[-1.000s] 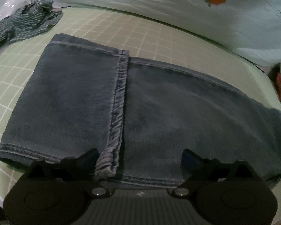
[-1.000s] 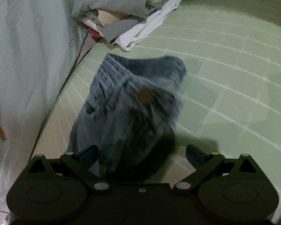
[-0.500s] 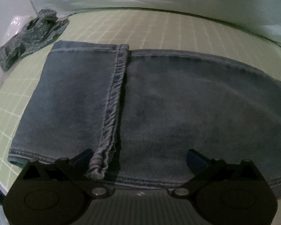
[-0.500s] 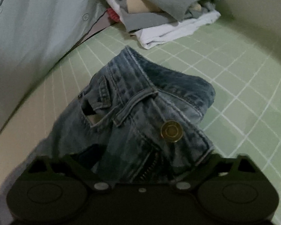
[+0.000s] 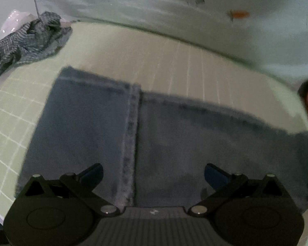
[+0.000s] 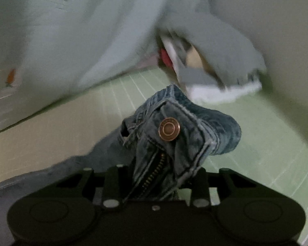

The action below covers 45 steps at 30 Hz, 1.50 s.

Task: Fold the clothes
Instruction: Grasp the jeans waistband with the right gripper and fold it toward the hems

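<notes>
A pair of blue jeans lies on a green gridded mat [image 5: 14, 110]. In the left wrist view the folded legs [image 5: 184, 143] spread flat, with a hem seam [image 5: 131, 135] running up the middle. My left gripper [image 5: 153, 174] hovers open just above the denim, holding nothing. In the right wrist view the bunched waistband [image 6: 195, 127], with its copper button [image 6: 168, 129] and brass zip [image 6: 154, 174], stands raised off the mat. My right gripper [image 6: 160, 180] has its jaws closing, and both fingers press on that bunch of denim.
A crumpled striped garment [image 5: 26, 43] lies at the mat's far left corner. A pale sheet with carrot prints [image 5: 195, 20] borders the mat's far side. A pile of folded clothes [image 6: 211, 69] sits beyond the waistband. Bare mat [image 6: 267, 139] shows to the right.
My right gripper went from wide open to clamped on the waistband, rolled, and lifted it. My left gripper stayed open and rose a little above the folded legs.
</notes>
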### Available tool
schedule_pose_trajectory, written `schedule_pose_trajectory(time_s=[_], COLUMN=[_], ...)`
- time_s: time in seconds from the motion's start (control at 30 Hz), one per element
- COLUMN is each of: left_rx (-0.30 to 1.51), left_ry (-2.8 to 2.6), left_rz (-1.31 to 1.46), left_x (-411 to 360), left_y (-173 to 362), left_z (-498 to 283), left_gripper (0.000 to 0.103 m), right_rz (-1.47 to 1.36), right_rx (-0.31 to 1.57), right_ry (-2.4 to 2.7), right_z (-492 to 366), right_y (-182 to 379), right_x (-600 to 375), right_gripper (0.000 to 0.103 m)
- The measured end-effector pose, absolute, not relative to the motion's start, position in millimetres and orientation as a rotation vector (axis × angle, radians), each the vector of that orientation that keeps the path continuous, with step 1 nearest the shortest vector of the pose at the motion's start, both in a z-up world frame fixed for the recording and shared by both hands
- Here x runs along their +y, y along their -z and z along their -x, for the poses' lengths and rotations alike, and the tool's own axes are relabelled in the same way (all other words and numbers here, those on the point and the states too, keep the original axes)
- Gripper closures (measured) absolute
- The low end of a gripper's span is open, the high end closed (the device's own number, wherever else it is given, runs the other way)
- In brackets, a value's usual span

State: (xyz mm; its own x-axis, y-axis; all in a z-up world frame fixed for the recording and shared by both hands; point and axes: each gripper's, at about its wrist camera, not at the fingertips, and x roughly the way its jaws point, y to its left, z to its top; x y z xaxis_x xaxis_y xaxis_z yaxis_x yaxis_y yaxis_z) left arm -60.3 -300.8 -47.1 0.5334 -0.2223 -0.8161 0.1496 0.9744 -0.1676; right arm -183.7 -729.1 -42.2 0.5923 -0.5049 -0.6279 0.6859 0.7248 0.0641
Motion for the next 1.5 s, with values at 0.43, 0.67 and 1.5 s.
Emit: schedule_pose_trajectory(time_s=[0.43, 0.67, 1.5], left_rx=[0.942, 0.943, 1.036], left_ry=[0.207, 0.212, 0.31], left_rz=[0.061, 0.022, -0.051], left_x=[-190, -128, -125], left_y=[46, 55, 78], left_z=[51, 36, -1], left_gripper=[0.0, 0.0, 0.0], right_rz=[0.048, 0.393, -0.067], right_rx=[0.595, 0.807, 0.67], right_ry=[0.532, 0.475, 0.768], right_z=[111, 77, 89], right_y=[22, 107, 44], right_x=[-538, -420, -444], right_gripper=[0.071, 0.066, 0.009])
